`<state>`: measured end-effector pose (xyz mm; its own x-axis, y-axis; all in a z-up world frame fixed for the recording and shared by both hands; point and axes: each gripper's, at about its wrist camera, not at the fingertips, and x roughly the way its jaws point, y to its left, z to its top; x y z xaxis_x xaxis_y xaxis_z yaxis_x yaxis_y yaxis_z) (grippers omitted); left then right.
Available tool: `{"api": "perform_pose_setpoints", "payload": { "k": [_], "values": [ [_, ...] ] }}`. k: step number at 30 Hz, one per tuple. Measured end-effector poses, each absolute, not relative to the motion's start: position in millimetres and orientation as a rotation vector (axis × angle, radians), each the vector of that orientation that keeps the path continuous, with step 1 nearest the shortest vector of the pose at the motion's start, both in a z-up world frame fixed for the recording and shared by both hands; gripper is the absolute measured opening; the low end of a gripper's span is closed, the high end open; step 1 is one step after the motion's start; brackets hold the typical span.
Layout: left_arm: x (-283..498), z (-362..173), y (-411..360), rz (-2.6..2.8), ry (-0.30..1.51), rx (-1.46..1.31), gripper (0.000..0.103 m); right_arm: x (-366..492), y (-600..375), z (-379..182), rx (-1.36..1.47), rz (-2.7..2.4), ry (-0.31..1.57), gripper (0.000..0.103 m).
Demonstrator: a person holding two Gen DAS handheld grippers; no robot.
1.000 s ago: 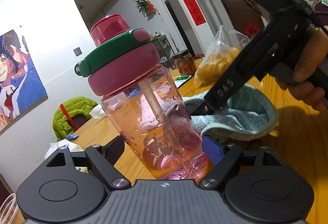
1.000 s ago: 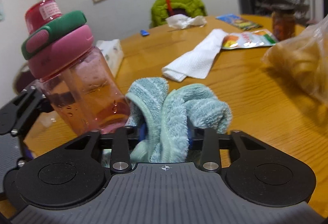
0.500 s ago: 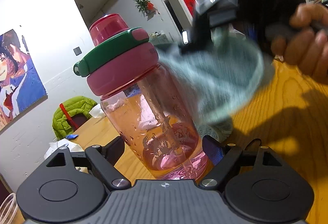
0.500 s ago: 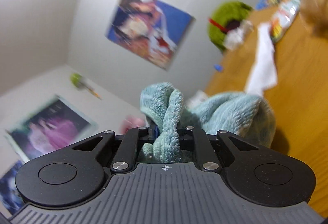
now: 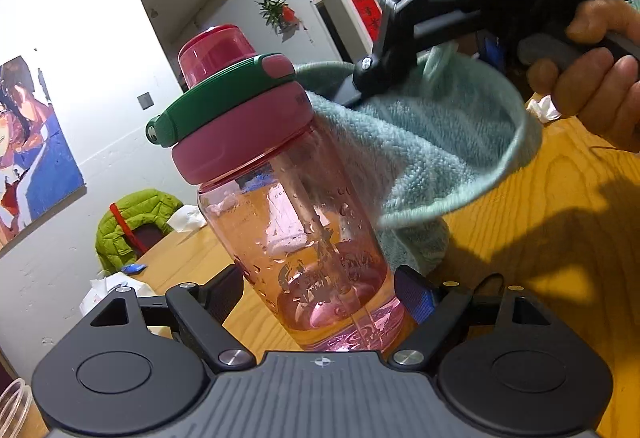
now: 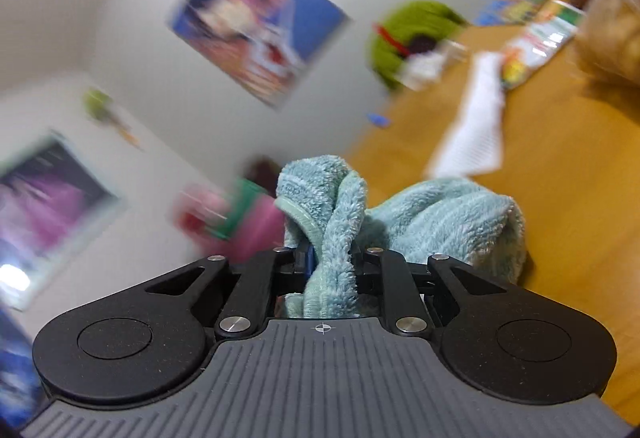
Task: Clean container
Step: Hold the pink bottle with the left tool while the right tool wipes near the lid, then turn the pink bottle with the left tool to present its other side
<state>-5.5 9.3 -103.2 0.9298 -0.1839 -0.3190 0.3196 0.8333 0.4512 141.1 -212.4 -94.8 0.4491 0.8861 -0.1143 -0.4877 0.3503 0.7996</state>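
One bottle [image 5: 288, 205], one cloth [image 5: 420, 153] and two grippers make up the working set. The bottle is clear pink plastic with a pink collar, a green flip lid and a pink cap; it stands tilted, with water drops on its wall and a straw inside. The left gripper [image 5: 320, 290] is clenched on its lower body, one finger on each side, above the wooden bench [image 5: 560, 222]. The right gripper [image 6: 329, 252] grasps the one light teal cloth, a thick fold pinched between its fingers; its jaws have just been opening a little, with the cloth between them. In the left wrist view the cloth hangs from that gripper and lies against the bottle's right side just under the collar, and one hand [image 5: 596, 77] holds the gripper's handle at the upper right.

Farther off there is one green jacket [image 5: 132, 222] on a chair, one white paper towel [image 6: 476, 129] on the bench, one plastic bag of yellow food [image 6: 616, 17] at the right edge, and two posters on the wall in the right wrist view.

A second ago the cloth lay bunched low on the bench beside the bottle's base; now it is lifted to collar height and draped against the bottle. The bottle keeps the same tilt and the same grip.
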Motion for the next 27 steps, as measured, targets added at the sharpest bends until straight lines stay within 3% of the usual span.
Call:
{"api": "perform_pose_setpoints", "payload": {
  "k": [6, 12, 14, 27],
  "values": [
    [-9, -101, 11, -0.265, 0.270, 0.525, 0.080, 154, -181, -118, 0.562, 0.782, 0.837, 0.019],
    [-12, -102, 9, -0.260, 0.271, 0.531, 0.082, 153, -175, -115, 0.495, 0.766, 0.805, 0.020],
    [-14, -102, 7, -0.254, 0.272, 0.528, 0.088, 152, -176, -113, 0.502, 0.762, 0.790, 0.020],
    [10, -67, 6, -0.205, 0.260, 0.352, 0.088, 150, -196, -108, 0.527, 0.667, 0.734, 0.020]
  ]
}}
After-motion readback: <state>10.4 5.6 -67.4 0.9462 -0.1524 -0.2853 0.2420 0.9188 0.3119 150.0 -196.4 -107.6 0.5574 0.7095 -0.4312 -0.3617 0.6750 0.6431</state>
